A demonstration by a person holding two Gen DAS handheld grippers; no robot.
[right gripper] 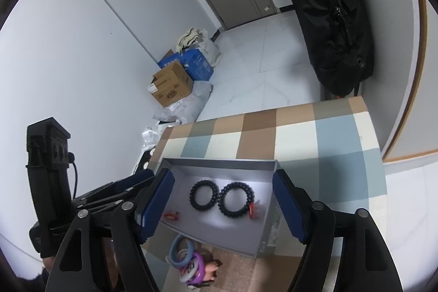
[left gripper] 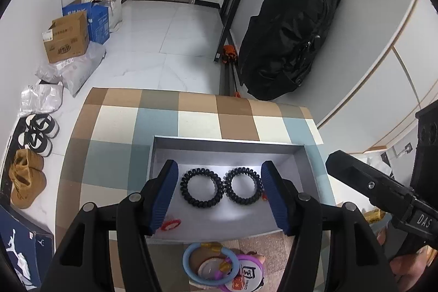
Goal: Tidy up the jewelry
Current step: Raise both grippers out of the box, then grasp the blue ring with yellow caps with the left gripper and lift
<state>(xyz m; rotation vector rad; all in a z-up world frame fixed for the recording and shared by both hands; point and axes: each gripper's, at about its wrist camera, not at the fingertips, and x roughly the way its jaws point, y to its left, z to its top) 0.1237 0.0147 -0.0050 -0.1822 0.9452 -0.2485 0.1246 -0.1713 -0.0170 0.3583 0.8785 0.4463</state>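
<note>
**Two black coils in the grey tray, both grippers hovering empty**

A shallow grey tray (left gripper: 164, 152) sits on a checked cloth (left gripper: 197, 125) of brown, cream and blue squares. Inside it lie two black spiral hair ties (left gripper: 202, 187), flat and side by side, their rims touching or very nearly so. A small red clip (right gripper: 252, 210) rests against the right-hand coil, and another red piece (left gripper: 171, 224) lies near the tray's front left corner, partly hidden behind a finger.

The left gripper (left gripper: 219, 196) hangs over the tray with its blue-padded fingers (left gripper: 164, 196) spread wide, the pair of coils framed between them; nothing is pinched. The right gripper (right gripper: 223, 207) is beside it, its fingers likewise well apart and empty, looking down on the same tray from a slant.

In front of the tray, on the cloth, sits a small heap of bangles (left gripper: 209, 260): a blue ring, a purple one, pale ones, tangled together with a round badge.

Beyond the table, a black backpack (left gripper: 287, 34) leans on the wall, cardboard boxes (left gripper: 67, 37) stand by the far wall, and shoes (left gripper: 38, 132) line the floor.
</note>
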